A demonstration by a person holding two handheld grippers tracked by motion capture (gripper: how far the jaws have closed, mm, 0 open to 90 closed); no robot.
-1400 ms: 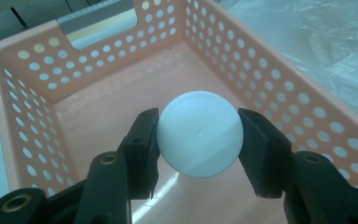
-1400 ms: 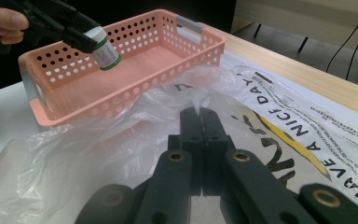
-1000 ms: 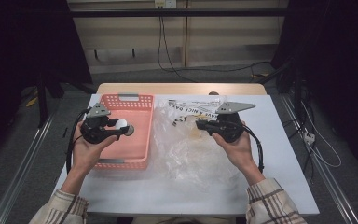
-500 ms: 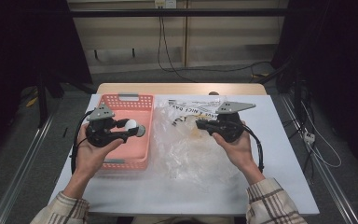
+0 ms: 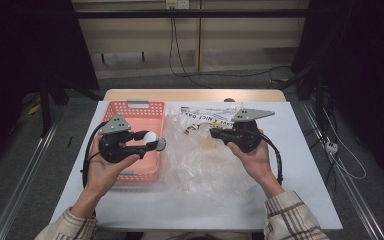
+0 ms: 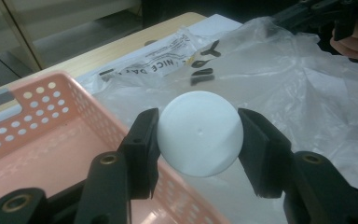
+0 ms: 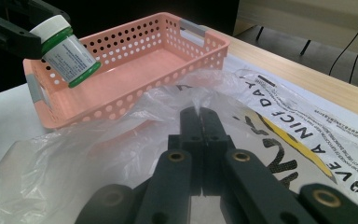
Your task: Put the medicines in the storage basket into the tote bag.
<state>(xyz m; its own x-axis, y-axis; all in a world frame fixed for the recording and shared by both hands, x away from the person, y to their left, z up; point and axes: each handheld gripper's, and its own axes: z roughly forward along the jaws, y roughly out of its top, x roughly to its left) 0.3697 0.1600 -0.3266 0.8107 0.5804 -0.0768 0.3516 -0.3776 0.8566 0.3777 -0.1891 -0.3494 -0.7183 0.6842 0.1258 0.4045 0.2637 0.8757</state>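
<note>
1. One small bottle with a white cap and green bands was held in the left gripper, clamped by its cap between the two black jaws. In the right gripper view its long axis lay tilted, cap end up and toward the jaws, base slanting down toward the basket floor.
2. In the left gripper view the round white cap faced the camera, so the bottle pointed away along the gripper, toward the bag.
3. The bottle hung in the air over the right-hand rim of the one pink perforated basket, at the side nearest the bag, touching neither.
4. The left hand came in from the bottom of the high view, wrapped around the gripper's body, with the jaws aimed rightward across the table.
5. The right hand held the right gripper pointing leftward, toward the other gripper. Its jaws were pressed together, pinching a raised fold of the one clear plastic bag.
6. The bag lay crumpled on the white table just beside the basket, its printed black and yellow lettering toward the far edge.
7. Counted: two grippers, two hands, one bottle, one basket, one bag.
</note>
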